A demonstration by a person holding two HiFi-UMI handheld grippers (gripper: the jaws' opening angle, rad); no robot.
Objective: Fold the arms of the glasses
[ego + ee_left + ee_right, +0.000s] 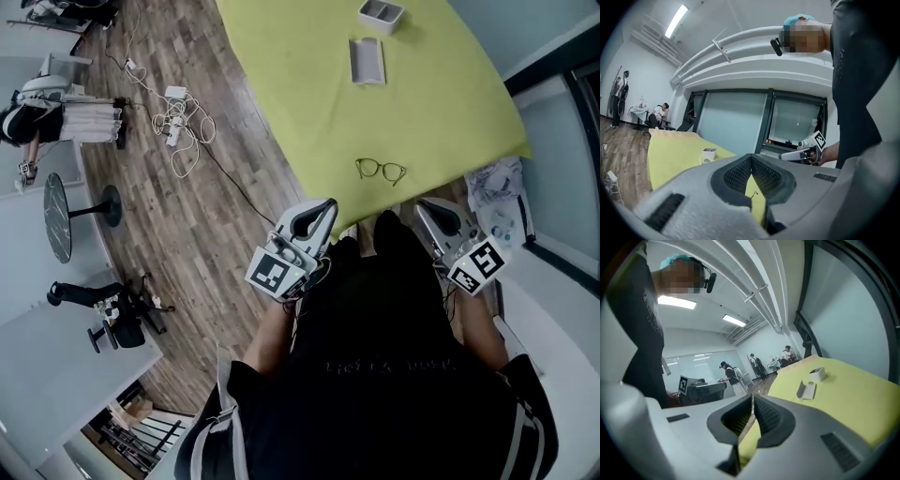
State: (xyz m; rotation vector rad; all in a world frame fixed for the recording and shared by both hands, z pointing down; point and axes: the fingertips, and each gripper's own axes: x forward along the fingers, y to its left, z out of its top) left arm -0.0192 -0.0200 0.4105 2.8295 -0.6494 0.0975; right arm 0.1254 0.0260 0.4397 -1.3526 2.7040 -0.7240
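The task has not begun. The glasses (381,171) lie on the yellow-green bench (309,84) near its close edge, at about 12 o'clock from the person and touched by neither gripper. The left gripper (327,206) hangs at 7 o'clock from the glasses and the right gripper (424,206) at 5 o'clock, both drawn in against the person's dark shirt.

In each gripper view the jaws meet at the tips with nothing between them, so both grippers are together and empty.

The next move likely calls for both grippers to part their jaws and reach forward, one to steady the frame and the other to take an arm near its hinge.

The glasses are thin-rimmed and dark, with two roundish clear lenses; the arms are too fine to read from the head view. The bench cover looks like smooth, matte cloth. At the far end, at 12 o'clock, sit a small white box (381,13) and a flat grey case (367,61). The jaw pads are black and ribbed.
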